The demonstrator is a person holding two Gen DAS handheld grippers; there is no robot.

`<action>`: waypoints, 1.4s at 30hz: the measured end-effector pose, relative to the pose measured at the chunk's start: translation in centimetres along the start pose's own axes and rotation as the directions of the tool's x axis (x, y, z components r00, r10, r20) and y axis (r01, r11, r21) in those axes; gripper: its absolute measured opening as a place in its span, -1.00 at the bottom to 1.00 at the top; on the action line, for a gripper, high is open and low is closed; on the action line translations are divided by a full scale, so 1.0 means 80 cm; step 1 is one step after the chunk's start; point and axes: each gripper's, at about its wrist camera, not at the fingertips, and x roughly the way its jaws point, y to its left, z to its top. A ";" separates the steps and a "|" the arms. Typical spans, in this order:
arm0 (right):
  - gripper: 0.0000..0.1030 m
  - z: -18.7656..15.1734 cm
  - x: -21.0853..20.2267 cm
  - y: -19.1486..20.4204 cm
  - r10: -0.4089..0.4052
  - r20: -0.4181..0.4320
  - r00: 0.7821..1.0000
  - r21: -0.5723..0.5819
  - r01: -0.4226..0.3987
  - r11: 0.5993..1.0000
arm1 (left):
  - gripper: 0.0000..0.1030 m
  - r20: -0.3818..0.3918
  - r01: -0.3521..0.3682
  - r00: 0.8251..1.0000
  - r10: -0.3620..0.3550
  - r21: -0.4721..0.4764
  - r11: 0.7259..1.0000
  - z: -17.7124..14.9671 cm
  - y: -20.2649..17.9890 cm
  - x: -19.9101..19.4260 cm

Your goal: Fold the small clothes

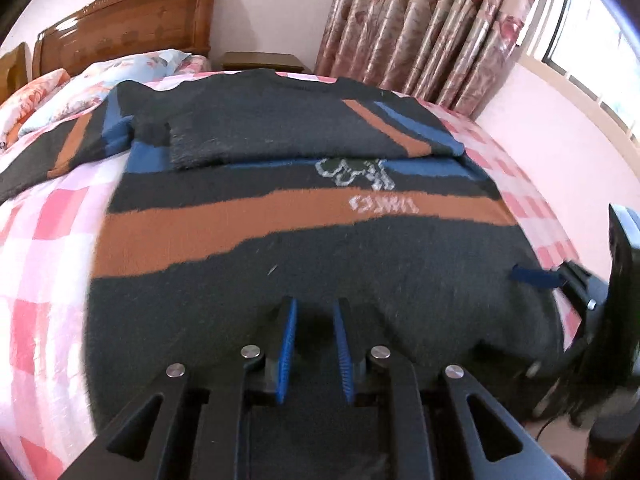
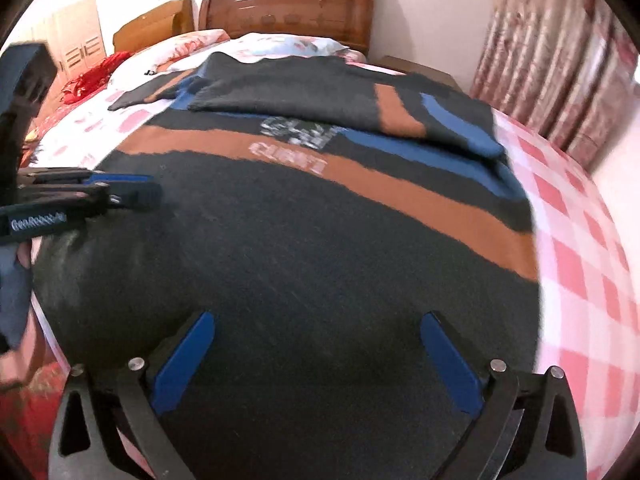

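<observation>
Pink-checked bed carries the dark striped sweater filling mid-frame, so I should bite its near hem squarely with both hands: my left gripper, fingers narrowly parted over the cloth, and my right gripper, fingers spread wide.

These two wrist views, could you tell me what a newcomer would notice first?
A dark sweater with orange and blue stripes fills both views, spread on a pink checked bedsheet, its right sleeve folded across the chest. The left tool hovers nearly closed over the hem; the right tool gapes wide.
</observation>
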 end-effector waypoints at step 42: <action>1.00 0.069 0.009 -0.025 -0.076 0.131 0.988 -0.061 0.084 0.995 | -0.56 0.303 0.235 0.947 -0.111 -0.412 0.881 0.048 0.216 -0.036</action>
